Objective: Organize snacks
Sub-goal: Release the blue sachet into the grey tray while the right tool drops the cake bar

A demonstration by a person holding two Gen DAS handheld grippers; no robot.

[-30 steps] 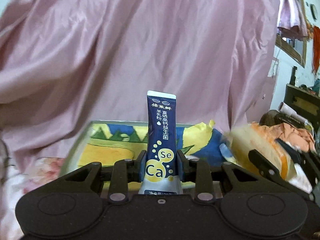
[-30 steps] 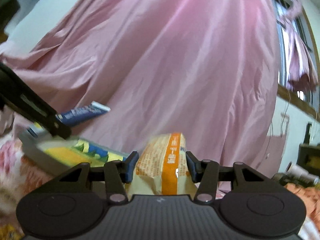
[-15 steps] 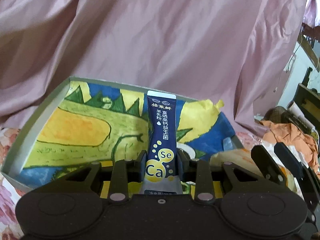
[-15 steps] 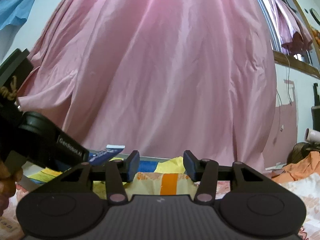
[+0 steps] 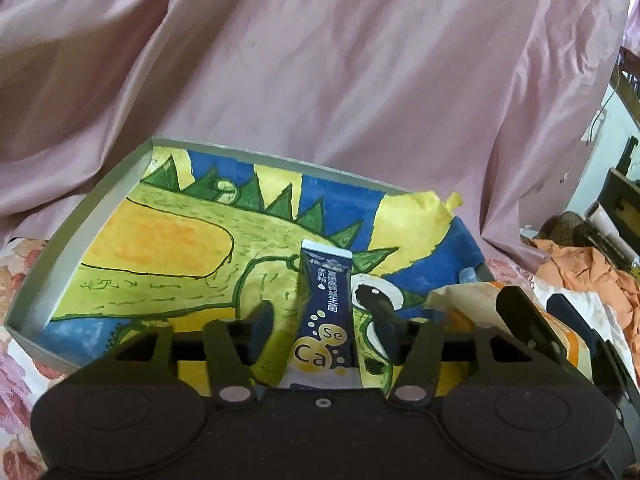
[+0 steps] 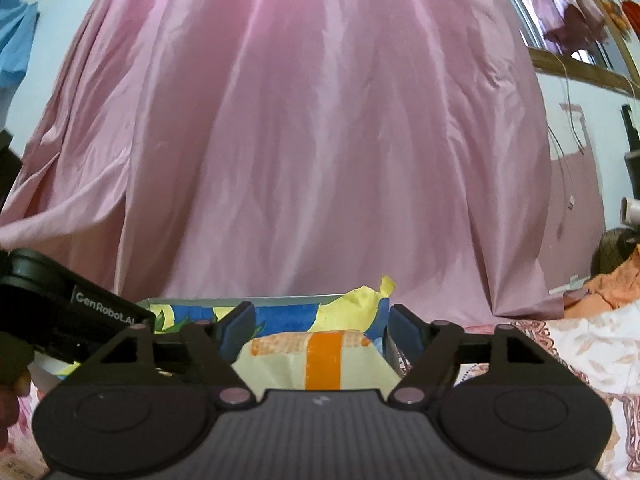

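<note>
**Snack tray: two packets between spreading tongs**

- Left gripper (image 5: 324,322): jaws opening, now fairly wide. The navy sachet (image 5: 325,314) marked "Se" and "Ca" stands upright between them with a gap on each side; neither pad presses it.
- Navy sachet: over the near middle of the grey tray (image 5: 80,224), in front of the painted green dragon with spiked back on the tray's lining.
- Right gripper (image 6: 318,326): jaws opening, wide. The cream snack bag (image 6: 320,358) with an orange stripe lies between them, pads clear of its sides.
- Cream snack bag: at the near right corner of the tray, beside the curled yellow edge of the lining.
- Surroundings: pink curtain (image 6: 320,140) behind the tray; floral bedcover (image 6: 580,344) beneath; orange cloth (image 5: 580,276) far right.
</note>
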